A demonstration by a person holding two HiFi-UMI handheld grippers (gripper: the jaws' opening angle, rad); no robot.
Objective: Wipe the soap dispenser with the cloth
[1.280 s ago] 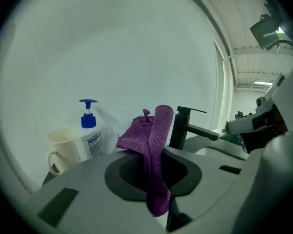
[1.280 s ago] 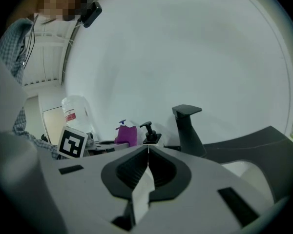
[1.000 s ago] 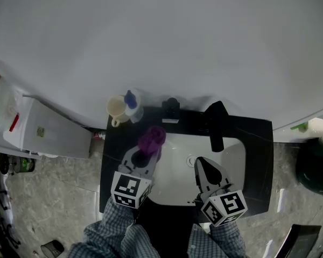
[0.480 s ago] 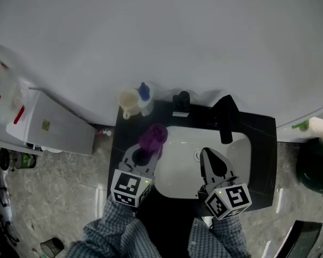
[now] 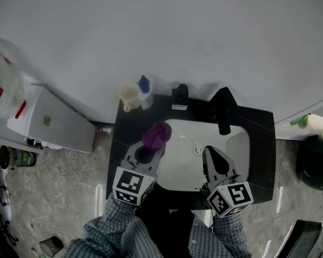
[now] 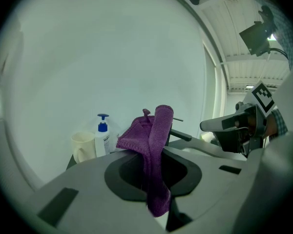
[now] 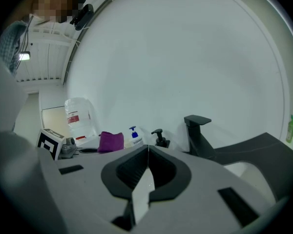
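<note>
Place: washroom, probably a home bathroom | Signs: white basin sat in black counter, black tap, soap dispenser

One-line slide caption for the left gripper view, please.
Left gripper shut on a purple terry cloth, facing a white pump bottle with a blue top and a cream mug.

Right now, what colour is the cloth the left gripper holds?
Purple. The cloth shows best in the left gripper view.

Overhead and both low forward views share blue-pump bottle.
</note>
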